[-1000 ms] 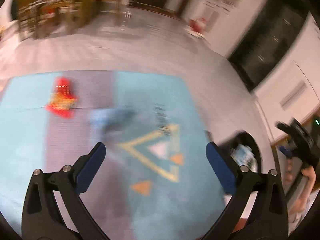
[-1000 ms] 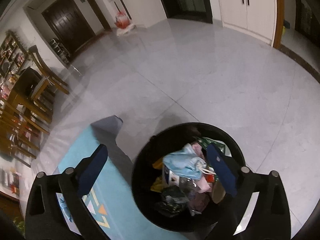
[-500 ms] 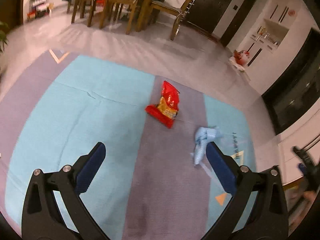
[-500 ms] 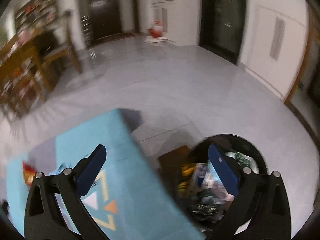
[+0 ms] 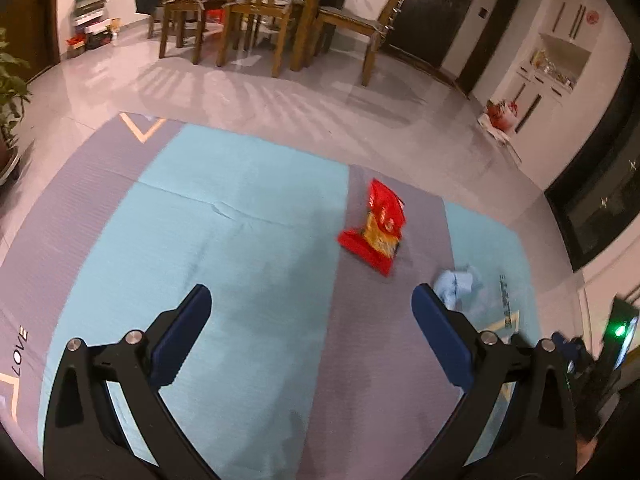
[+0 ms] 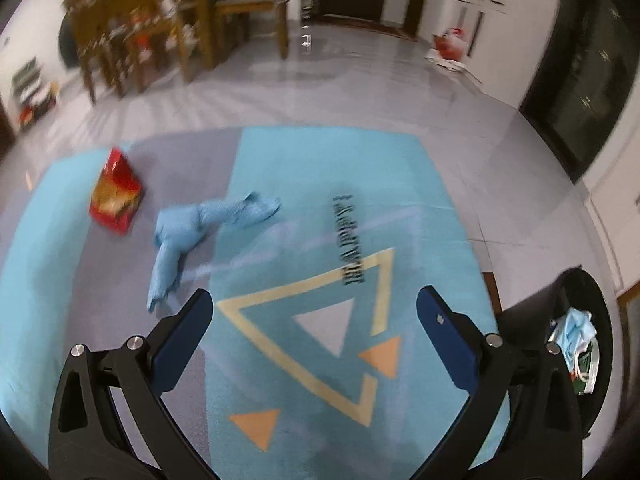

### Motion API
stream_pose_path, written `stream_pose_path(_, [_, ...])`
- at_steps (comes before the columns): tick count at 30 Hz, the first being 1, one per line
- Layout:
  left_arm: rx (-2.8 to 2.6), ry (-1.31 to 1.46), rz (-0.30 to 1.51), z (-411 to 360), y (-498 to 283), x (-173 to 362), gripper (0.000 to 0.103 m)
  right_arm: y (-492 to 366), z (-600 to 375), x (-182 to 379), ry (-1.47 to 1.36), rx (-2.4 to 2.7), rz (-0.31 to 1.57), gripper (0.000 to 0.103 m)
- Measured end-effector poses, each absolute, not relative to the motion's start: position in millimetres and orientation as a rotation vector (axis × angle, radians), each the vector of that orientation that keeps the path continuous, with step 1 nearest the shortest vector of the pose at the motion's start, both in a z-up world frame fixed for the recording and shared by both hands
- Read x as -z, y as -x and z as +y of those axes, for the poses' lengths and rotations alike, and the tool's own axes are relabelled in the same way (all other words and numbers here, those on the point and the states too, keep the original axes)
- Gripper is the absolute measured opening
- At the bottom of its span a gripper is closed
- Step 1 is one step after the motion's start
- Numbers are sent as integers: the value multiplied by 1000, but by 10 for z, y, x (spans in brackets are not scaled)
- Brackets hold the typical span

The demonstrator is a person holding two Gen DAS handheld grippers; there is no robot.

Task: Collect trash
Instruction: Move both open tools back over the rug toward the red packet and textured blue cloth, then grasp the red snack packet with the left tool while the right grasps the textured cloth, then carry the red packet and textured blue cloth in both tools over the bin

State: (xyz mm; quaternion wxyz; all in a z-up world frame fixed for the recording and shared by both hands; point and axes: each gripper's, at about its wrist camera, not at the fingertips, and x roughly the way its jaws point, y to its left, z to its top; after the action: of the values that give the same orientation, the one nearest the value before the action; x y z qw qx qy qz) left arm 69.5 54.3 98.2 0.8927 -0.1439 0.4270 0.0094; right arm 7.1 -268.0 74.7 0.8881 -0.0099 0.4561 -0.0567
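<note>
A red and yellow snack bag [image 5: 376,229] [image 6: 115,196] lies on the grey stripe of the rug. A crumpled blue cloth [image 5: 456,285] [image 6: 200,228] lies just right of it. My left gripper [image 5: 310,334] hangs open above the rug, nothing between its fingers, the bag ahead and to the right. My right gripper [image 6: 316,330] is open and empty too, over the triangle pattern, with the cloth ahead on the left. A black bin [image 6: 576,344] holding trash stands off the rug's right corner.
The turquoise and grey rug [image 5: 248,240] [image 6: 332,184] lies on a pale tiled floor. Wooden chairs and a table [image 5: 256,8] stand beyond it. A potted plant [image 5: 10,92] is at the left edge. A red bag [image 6: 450,46] sits by the far wall.
Both views swung away from the bin toward the rug. The right gripper, earlier over the bin, now looks over the rug with the bin at its right edge. The left view has steadied.
</note>
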Motion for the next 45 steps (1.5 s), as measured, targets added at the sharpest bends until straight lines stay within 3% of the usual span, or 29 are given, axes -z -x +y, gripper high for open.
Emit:
stream_pose_path(6, [-27, 282, 873, 668, -745, -1019, 100, -225, -2439, -642, 33, 35, 1003, 100])
stream_pose_path(13, [87, 457, 935, 803, -931, -889, 100, -580, -2232, -625, -93, -57, 1057, 98])
stream_pose_path(20, [165, 393, 1012, 484, -1362, -726, 99, -1017, -2111, -514, -199, -78, 1147, 76])
stream_pose_path(22, [198, 358, 1036, 336, -1528, -701, 98, -1065, -2125, -449, -191, -59, 1173, 56])
stream_pose_path(25, [254, 285, 1054, 50, -1795, -649, 87, -1035, -2188, -419, -234, -120, 1177, 41])
stream_pose_path(35, [221, 141, 1168, -340, -2256, -208, 68, -416, -2549, -654, -205, -139, 1158, 39])
stream_pose_path(37, [207, 138, 1144, -336, -2227, -208, 55, -327, -2632, -702, -234, -145, 1152, 39])
stream_pose_path(38, [189, 128, 1139, -330, -2212, -209, 40, -262, -2670, -740, -235, -144, 1143, 39])
stream_pose_path(40, [152, 124, 1144, -306, -2188, -203, 27, -189, -2704, -794, -222, -128, 1136, 39])
stream_pose_path(45, [146, 218, 1165, -122, -1874, -339, 25, -124, -2761, -957, -211, -105, 1096, 39])
